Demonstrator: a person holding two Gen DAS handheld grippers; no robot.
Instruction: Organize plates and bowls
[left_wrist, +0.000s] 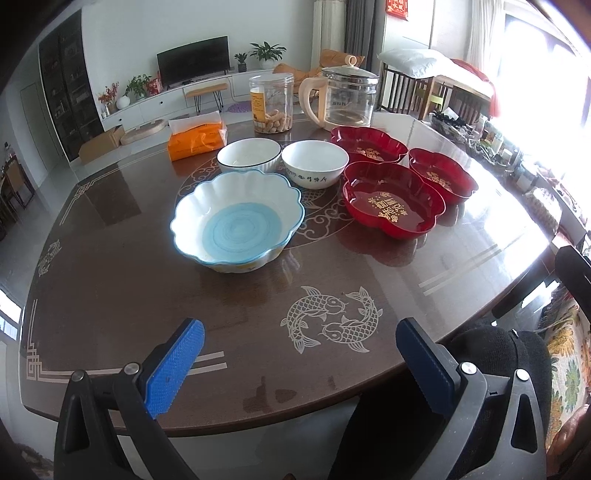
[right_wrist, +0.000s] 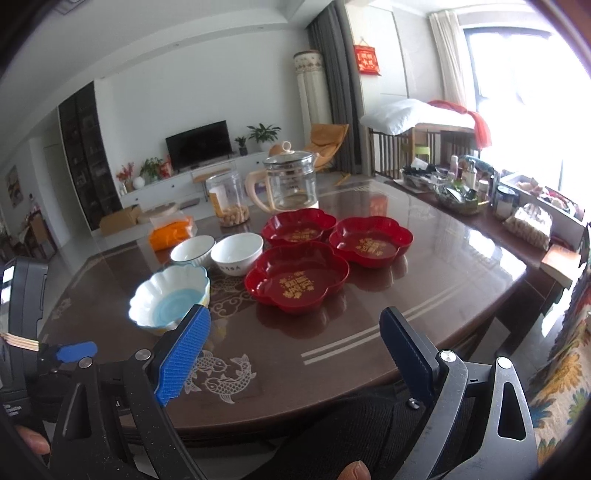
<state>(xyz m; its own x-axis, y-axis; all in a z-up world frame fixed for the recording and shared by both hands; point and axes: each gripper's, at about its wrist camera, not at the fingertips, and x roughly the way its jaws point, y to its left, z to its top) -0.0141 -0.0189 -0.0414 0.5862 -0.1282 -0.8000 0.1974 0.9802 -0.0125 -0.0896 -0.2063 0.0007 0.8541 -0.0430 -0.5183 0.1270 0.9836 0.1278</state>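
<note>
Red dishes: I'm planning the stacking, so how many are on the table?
3. The nearest red dish sits right of the white bowls; one red dish behind it near the kettle; one red dish farthest right. None appears hidden.

Left claw (left_wrist: 300, 363) and right claw (right_wrist: 295, 356) gape empty.

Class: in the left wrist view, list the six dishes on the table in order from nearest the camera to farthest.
Blue-centred scalloped bowl → nearest red plate → lettered white bowl and right-hand red plate, about level → black-rimmed white bowl → farthest red plate.
</note>
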